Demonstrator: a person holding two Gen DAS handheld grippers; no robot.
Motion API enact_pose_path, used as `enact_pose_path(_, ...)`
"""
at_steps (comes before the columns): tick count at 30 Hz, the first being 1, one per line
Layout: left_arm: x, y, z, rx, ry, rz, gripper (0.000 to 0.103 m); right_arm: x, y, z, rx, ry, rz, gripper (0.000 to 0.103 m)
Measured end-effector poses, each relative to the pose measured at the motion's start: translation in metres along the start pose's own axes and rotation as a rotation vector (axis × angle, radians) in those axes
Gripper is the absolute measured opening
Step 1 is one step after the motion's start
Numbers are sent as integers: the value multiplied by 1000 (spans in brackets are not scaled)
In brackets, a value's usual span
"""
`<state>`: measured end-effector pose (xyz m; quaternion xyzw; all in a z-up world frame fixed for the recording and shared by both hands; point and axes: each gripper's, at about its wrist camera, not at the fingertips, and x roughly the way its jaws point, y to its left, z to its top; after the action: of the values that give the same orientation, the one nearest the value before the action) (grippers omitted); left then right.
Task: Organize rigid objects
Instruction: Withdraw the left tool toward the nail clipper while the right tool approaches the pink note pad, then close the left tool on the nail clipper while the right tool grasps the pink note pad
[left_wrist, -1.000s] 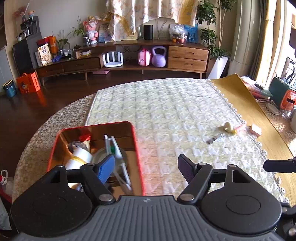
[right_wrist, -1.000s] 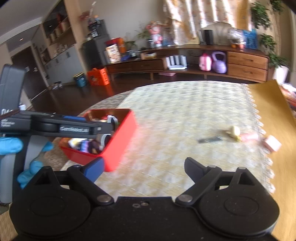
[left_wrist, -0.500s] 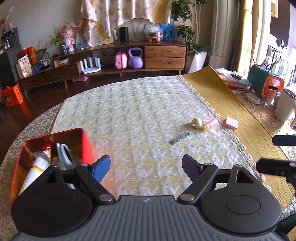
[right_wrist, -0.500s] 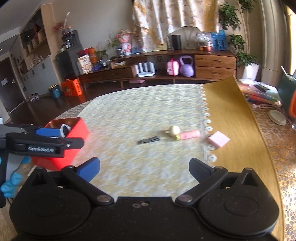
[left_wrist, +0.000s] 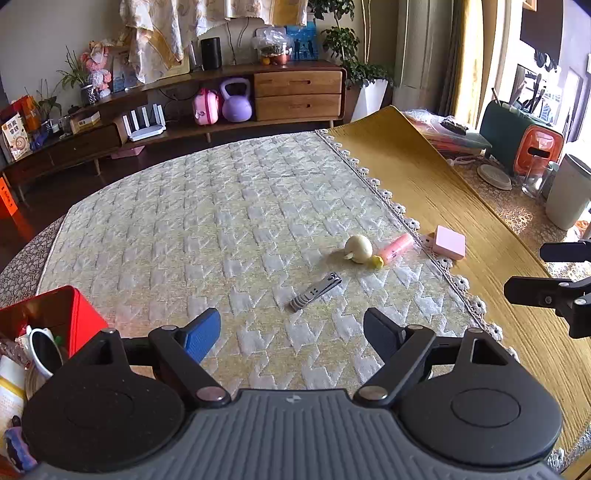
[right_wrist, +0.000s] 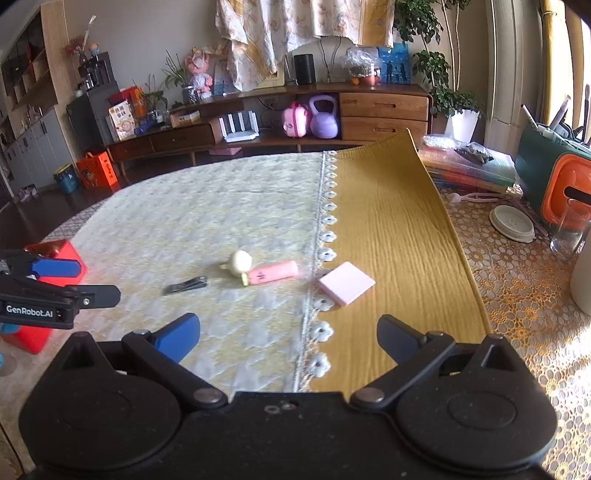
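Hovering with jaws spread wide and empty, left gripper (left_wrist: 291, 326) and right gripper (right_wrist: 288, 332), short of nail clipper (left_wrist: 316, 291) on open quilted mat, cream ball (left_wrist: 358, 249) and pink tube (left_wrist: 397, 248) beyond, nearer lace edge (right_wrist: 327, 254), red bin (left_wrist: 55, 314) well left.

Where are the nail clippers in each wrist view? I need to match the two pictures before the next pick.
Left wrist: nail clippers lie centre frame on the pale quilted cloth, just beyond the open tool's fingertips.
Right wrist: nail clippers sit left of centre, on the same cloth.
Shared landmark: the cream round toy, beside the pink tube.
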<state>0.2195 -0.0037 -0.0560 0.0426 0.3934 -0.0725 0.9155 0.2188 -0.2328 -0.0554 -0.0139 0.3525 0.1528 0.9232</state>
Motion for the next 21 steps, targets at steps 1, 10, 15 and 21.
enact_pose_path(1, 5, -2, 2, 8, 5, 4, 85, 5, -4, 2, -1, 6, -2, 102)
enact_pose_path(10, 52, -10, 11, 39, 41, 19, 85, 46, -21, 17, -30, 45, -4, 99)
enact_pose_path(15, 71, -10, 12, 42, 39, 15, 85, 67, -30, 21, -40, 70, -11, 97)
enact_pose_path(21, 90, -7, 11, 46, 48, 14, 85, 88, -39, 23, -55, 92, -24, 92)
